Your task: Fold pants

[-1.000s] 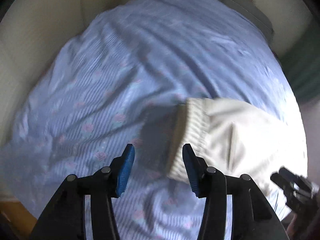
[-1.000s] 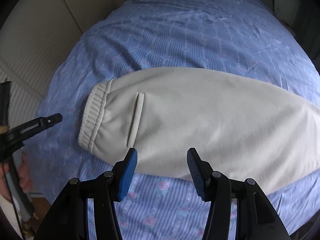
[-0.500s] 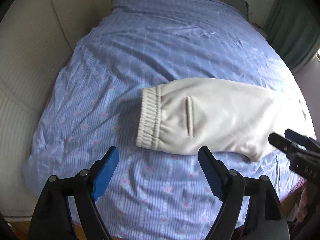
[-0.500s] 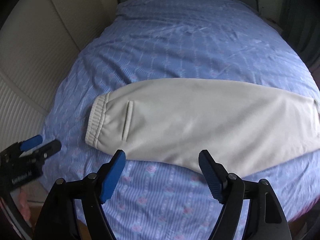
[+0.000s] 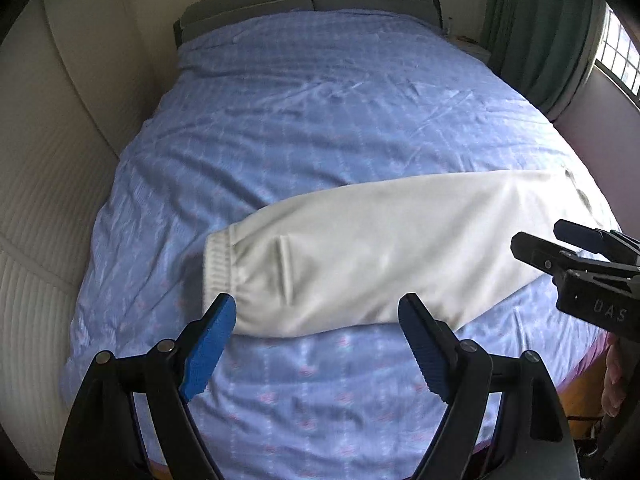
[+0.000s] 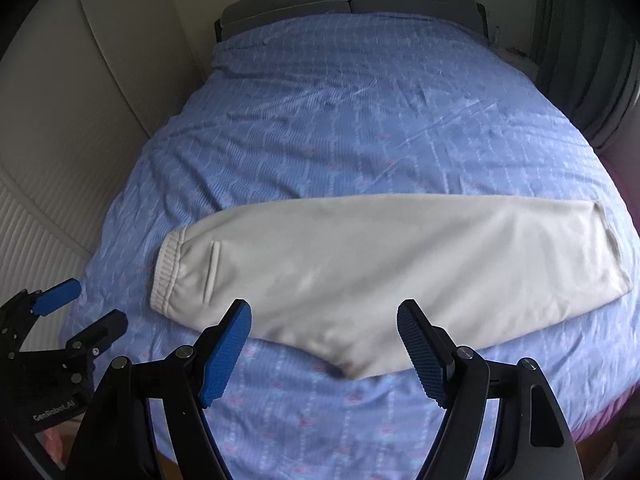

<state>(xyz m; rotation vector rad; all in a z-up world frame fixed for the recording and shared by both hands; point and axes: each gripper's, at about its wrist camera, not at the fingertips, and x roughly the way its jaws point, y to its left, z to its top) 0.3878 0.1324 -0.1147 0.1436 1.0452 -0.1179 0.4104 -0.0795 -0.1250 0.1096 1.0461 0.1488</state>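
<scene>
Pants (image 5: 372,256) lie flat across the blue bedspread (image 5: 320,120) in the left wrist view, folded lengthwise, one leg on the other, we judge. The ribbed waistband (image 5: 216,268) sits at nine o'clock of the garment and the leg ends run off toward three o'clock. Our left gripper (image 5: 316,340) hangs above the near edge with its blue jaws spread wide and nothing between them; they have just been opening. The right gripper (image 5: 576,248) shows at three o'clock, clear of the cloth.

In the right wrist view the right gripper (image 6: 324,344) is likewise spread and empty, its jaws also having opened within the last moment. Here the whole length of the pants (image 6: 360,272) shows, with the cuffs (image 6: 612,248) at three o'clock. The left gripper (image 6: 68,312) sits at eight o'clock, off the garment.

We take it the lengthwise fold is done and both tools are free. Next we would pinch one end, probably the cuffs, and carry it over to the waistband, keeping both layers together.

Around us are a grey headboard (image 6: 352,0) at twelve o'clock, a pale wall panel (image 5: 48,160) at nine, a green curtain (image 5: 532,28) at two. Nothing lies on the bedspread to block the fold.
</scene>
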